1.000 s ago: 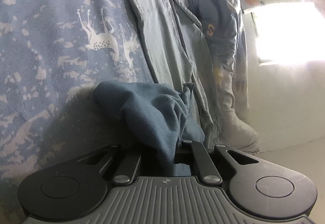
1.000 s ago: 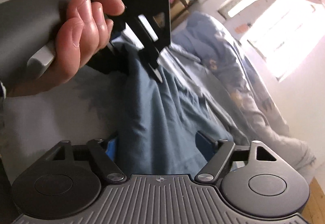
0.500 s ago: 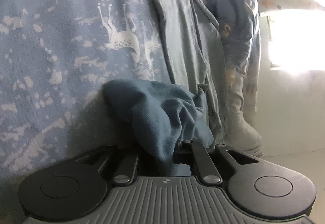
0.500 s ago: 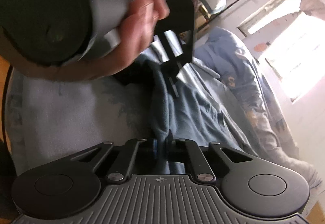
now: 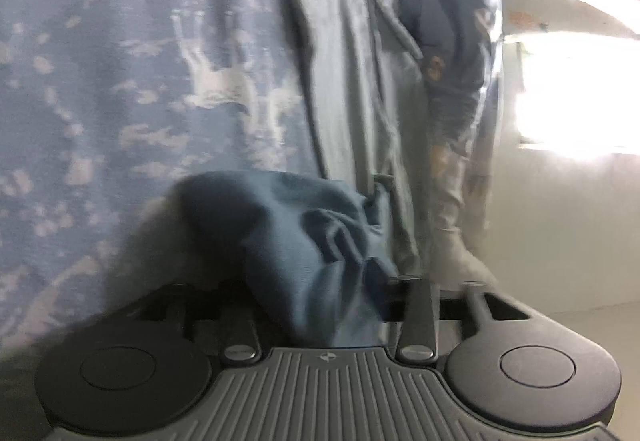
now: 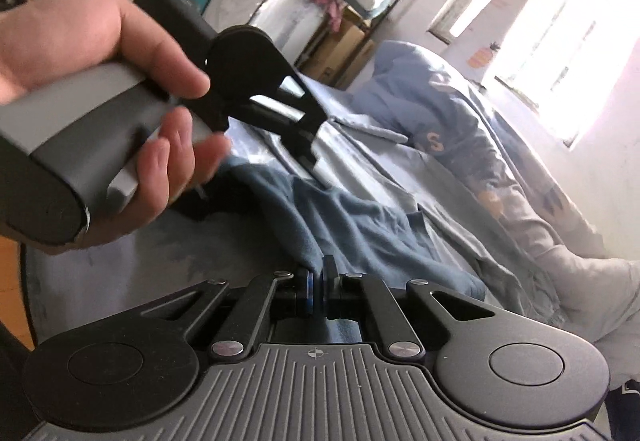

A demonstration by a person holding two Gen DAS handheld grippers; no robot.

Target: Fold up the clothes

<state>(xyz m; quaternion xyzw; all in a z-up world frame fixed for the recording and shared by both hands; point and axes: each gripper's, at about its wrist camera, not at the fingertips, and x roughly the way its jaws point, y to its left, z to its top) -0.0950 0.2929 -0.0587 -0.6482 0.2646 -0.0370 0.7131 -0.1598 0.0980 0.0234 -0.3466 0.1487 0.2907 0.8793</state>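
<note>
**A:** How's that dark blue garment (image 6: 360, 229) going to handle? It's lying crumpled on the bed (image 5: 120, 81), right?

**B:** Yep, on the patterned blue cover. My guess: soft, light, floppy, zero stiffness, so I'd grab it by an edge or corner rather than the bunched middle. Left to right: my left gripper (image 6: 310, 157) is opening right now. Its wrist view shows cloth between the jaws, but nothing looks pinched, so it's letting go. My right gripper (image 6: 319, 279) is closed almost fully, with a thin fold of the near edge clamped in the pads.

**A:** So right's got it.

**B:** Looks that way.
</note>
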